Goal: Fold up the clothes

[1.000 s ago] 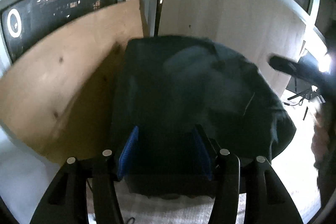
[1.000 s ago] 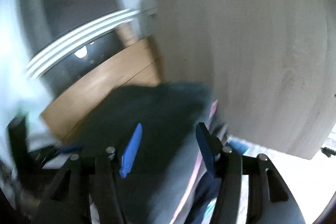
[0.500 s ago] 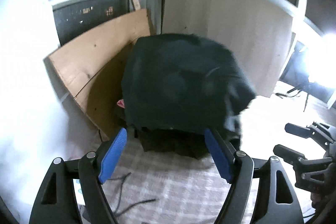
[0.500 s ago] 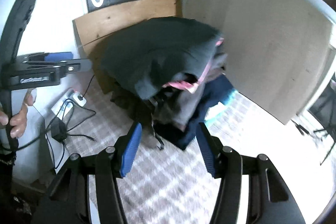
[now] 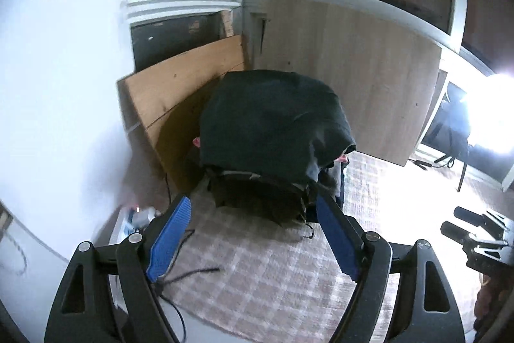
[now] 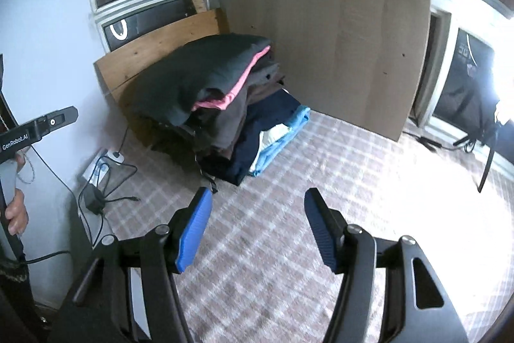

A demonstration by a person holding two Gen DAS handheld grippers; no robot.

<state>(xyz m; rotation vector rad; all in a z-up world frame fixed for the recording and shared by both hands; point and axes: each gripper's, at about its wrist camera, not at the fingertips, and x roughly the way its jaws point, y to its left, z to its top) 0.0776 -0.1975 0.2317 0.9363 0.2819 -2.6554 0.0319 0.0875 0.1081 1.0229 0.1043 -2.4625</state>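
- Against the corner where a leaning wooden board [image 6: 154, 50] meets a pale panel [image 6: 337, 37], a stack of folded clothes [image 6: 221, 105] sits on the checked rug [image 6: 289, 182]; no basket or bin holds it.
- Topmost is a dark garment [image 5: 273, 121], draped over the pile's front and right edges; a pink layer [image 6: 237, 85] shows just beneath it, then brown and grey layers, with navy and light blue pieces [image 6: 276, 140] at the bottom (these stick out to the right).
- Left of the stack, a power strip and cables [image 6: 102, 172] lie by the white wall.
- Open rug stretches in front and to the right of the pile.
- Left gripper [image 5: 253, 237] hovers before the stack, blue pads spread wide, empty.
- Right gripper [image 6: 257, 227] is held farther back, its pads likewise apart and empty, well clear of the clothes.
- A hand [image 6: 16, 211] grips the left tool's handle at the frame's edge.
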